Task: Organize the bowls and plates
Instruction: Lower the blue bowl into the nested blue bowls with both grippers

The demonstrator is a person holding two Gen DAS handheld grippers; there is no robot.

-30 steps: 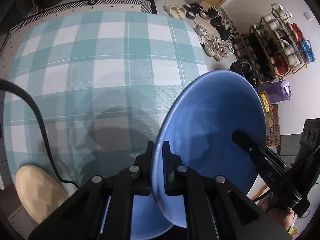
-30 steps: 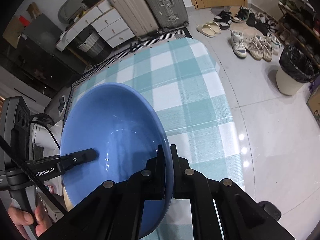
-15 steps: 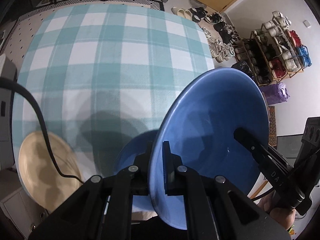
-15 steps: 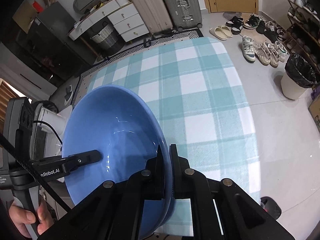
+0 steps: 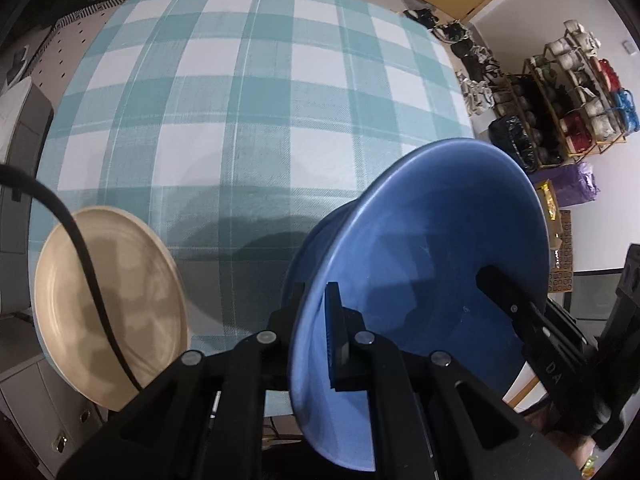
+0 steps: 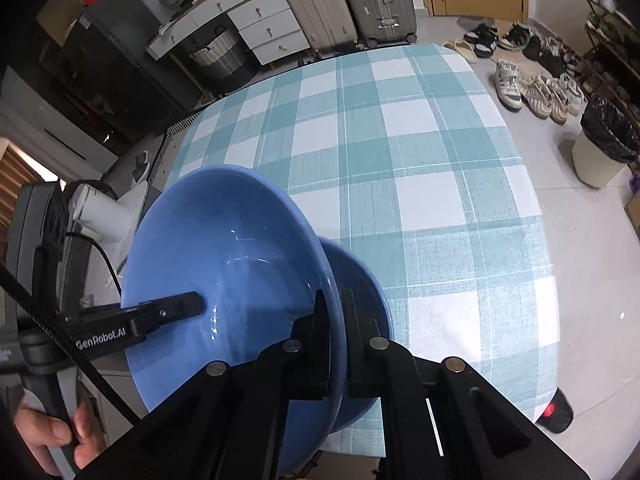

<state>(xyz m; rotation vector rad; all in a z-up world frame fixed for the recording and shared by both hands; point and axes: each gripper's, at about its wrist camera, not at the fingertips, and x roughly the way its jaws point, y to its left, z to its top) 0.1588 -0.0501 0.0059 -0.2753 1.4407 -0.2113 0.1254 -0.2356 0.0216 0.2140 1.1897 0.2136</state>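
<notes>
Both claws clenched on opposite rims of the blue bowl (image 6: 224, 272): left claw (image 5: 320, 320), right claw (image 6: 332, 320), holding it tilted just above a second blue bowl (image 6: 360, 280) near the bench (image 6: 400, 140) edge. Risk: thin rim pinches plus tilt mean any uneven lowering could slip the bowl or clip the lower rim and skid it off the edge. Versus a second ago, the lower bowl and beige plate (image 5: 108, 304), left of the bowl, are now fully in view.
</notes>
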